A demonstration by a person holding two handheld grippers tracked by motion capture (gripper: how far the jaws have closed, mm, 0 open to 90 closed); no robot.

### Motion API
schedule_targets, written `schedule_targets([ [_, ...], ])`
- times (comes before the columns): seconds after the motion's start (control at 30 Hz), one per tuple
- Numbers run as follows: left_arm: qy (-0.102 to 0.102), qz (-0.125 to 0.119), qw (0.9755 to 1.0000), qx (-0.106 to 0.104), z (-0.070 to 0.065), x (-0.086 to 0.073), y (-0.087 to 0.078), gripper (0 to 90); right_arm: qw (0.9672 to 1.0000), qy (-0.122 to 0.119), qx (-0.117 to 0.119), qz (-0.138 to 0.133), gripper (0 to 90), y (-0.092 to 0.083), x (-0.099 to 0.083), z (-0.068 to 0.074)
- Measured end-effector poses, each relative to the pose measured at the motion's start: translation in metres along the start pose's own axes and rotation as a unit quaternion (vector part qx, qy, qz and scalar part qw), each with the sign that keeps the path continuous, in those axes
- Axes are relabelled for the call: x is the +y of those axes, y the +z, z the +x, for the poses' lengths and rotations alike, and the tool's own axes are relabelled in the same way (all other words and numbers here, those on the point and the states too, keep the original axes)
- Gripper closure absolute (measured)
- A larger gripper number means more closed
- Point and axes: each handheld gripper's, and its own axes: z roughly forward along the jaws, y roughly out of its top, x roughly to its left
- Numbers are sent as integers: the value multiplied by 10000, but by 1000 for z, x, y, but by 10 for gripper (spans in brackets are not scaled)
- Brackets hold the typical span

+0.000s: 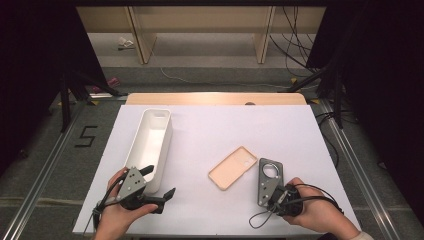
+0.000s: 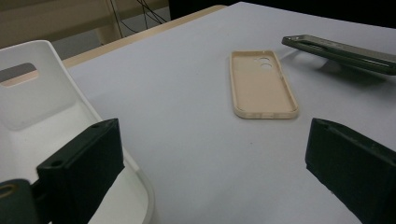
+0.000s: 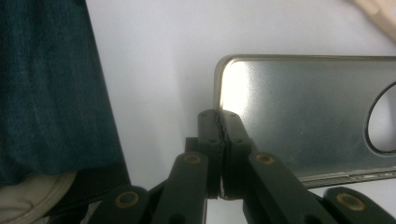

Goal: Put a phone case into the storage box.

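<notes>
Right now the right gripper has its jaws pinched tight on the near edge of a grey phone, which reaches out ahead of it, held off the white table. Just beside that phone, toward the other hand, a beige phone case lies hollow side up. Meanwhile the left gripper sits with jaws spread wide, gripping nothing, one jaw over the rim of a white bin.
</notes>
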Motion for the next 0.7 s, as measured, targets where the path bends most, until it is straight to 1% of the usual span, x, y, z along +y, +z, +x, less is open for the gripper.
schedule_targets([
  [0.07, 1, 1, 10000, -1, 0, 0, 0, 40, 9999, 76, -102, -115, 888, -2, 1, 0],
  [0.1, 1, 1, 10000, -1, 0, 0, 0, 40, 9997, 76, -130, -169, 888, -2, 1, -1],
  [0.13, -4, -4, 10000, -1, 0, 0, 0, 40, 9997, 76, -130, -169, 888, -2, 1, -1],
  [0.17, -11, -9, 10000, 1, 0, 0, 0, 41, 9995, 121, -180, -230, 888, -3, 2, -1],
  [0.2, -15, -8, 10000, 4, 0, 0, 0, 41, 9989, 207, -223, -344, 888, -4, 2, -1],
  [0.27, -18, -6, 10000, 4, 0, 0, 0, 42, 9983, 191, -301, -451, 888, -5, 3, -3],
  [0.33, -18, -3, 10000, 1, 0, 0, 1, 43, 9968, 282, -396, -637, 888, -7, 3, -5],
  [0.37, -13, 4, 10000, -4, 0, 0, 1, 44, 9944, 325, -519, -856, 888, -9, 4, -6],
  [0.4, -20, 6, 10000, -1, 0, 0, 1, 44, 9944, 325, -519, -856, 888, -9, 4, -6],
  [0.43, -15, 8, 10000, -2, 0, -1, 1, 44, 9936, 348, -549, -926, 887, -10, 4, -6],
  [0.47, 0, 27, 10000, -4, 0, -1, 2, 45, 9909, 364, -672, -1108, 887, -10, 6, -8],
  [0.5, 0, 27, 10000, -4, 0, -1, 2, 45, 9909, 364, -672, -1108, 887, -10, 6, -8],
  [0.57, -1, 39, 10000, -12, -1, -1, 4, 50, 9869, 374, -787, -1359, 886, -10, 9, -10],
  [0.6, -1, 39, 10000, -12, -1, -1, 4, 52, 9869, 374, -787, -1359, 886, -10, 9, -10],
  [0.63, 5, 40, 10000, -30, -2, -1, 5, 52, 9858, 353, -811, -1429, 886, -11, 10, -12],
  [0.67, 16, 60, 10000, -41, -3, -1, 6, 54, 9830, 347, -864, -1581, 887, -11, 13, -13],
  [0.7, 16, 60, 10000, -41, -3, -1, 6, 55, 9830, 347, -864, -1581, 887, -11, 13, -13],
])
